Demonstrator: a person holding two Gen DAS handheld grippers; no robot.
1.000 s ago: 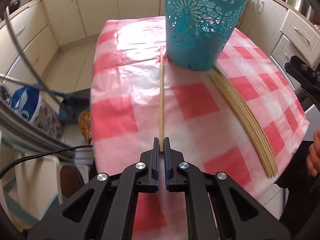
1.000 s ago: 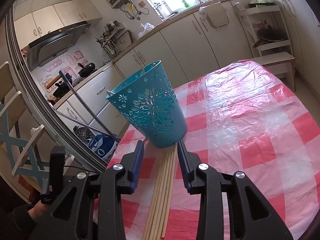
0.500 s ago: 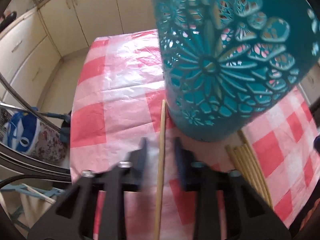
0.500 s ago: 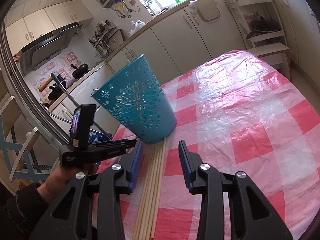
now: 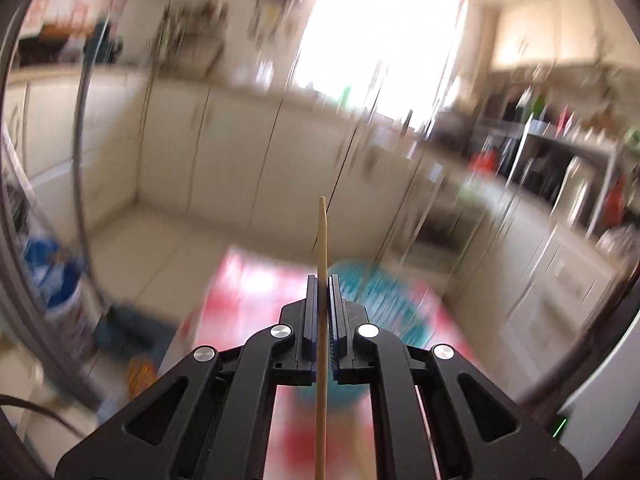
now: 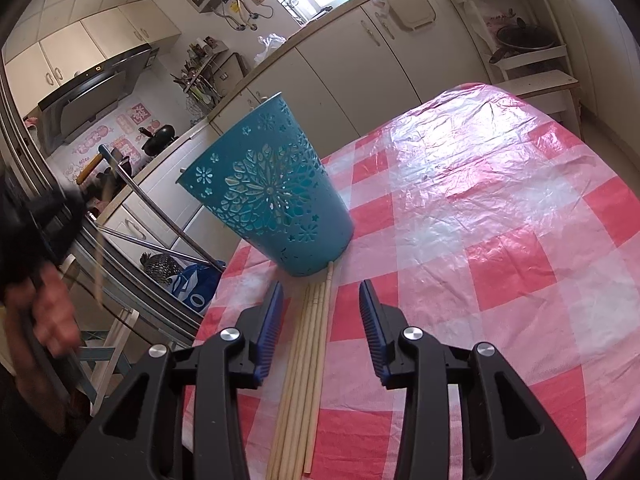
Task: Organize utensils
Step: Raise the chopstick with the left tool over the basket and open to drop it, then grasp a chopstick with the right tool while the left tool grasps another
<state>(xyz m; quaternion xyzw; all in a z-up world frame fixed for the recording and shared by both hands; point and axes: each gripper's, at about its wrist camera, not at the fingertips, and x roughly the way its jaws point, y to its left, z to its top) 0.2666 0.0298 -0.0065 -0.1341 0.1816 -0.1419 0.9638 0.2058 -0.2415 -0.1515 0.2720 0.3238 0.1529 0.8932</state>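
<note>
At the far left of the right wrist view, a person's left hand (image 6: 48,312) shows as a dark, motion-smeared shape holding the left gripper (image 5: 322,280), with a thin pale streak slanting down beside it that is probably the held stick, though the blur makes that hard to confirm. The left wrist view settles the grip: the jaws are pressed together on 1 wooden chopstick (image 5: 321,320), which runs up between the blue pads and ends in a tip above them (everything behind it in that view is smeared, with only hints of teal and red below).

Moving right, the teal cut-out basket (image 6: 272,196) stands on the table near its left edge, its flower-pattern wall facing the camera and its open rim uppermost. It looks tilted, but the fisheye lens may account for that. The table is covered by a red-and-white checked tablecloth (image 6: 500,216) under a crinkled clear plastic sheet.

Just in front of the basket lies a bundle of chopsticks (image 6: 308,344), flat and side by side, the far end of the longest one touching the basket's base. The right gripper (image 6: 322,308) hangs over this bundle with its 2 jaws parted on either side of it, the pads clear of the sticks and gripping nothing.
</note>
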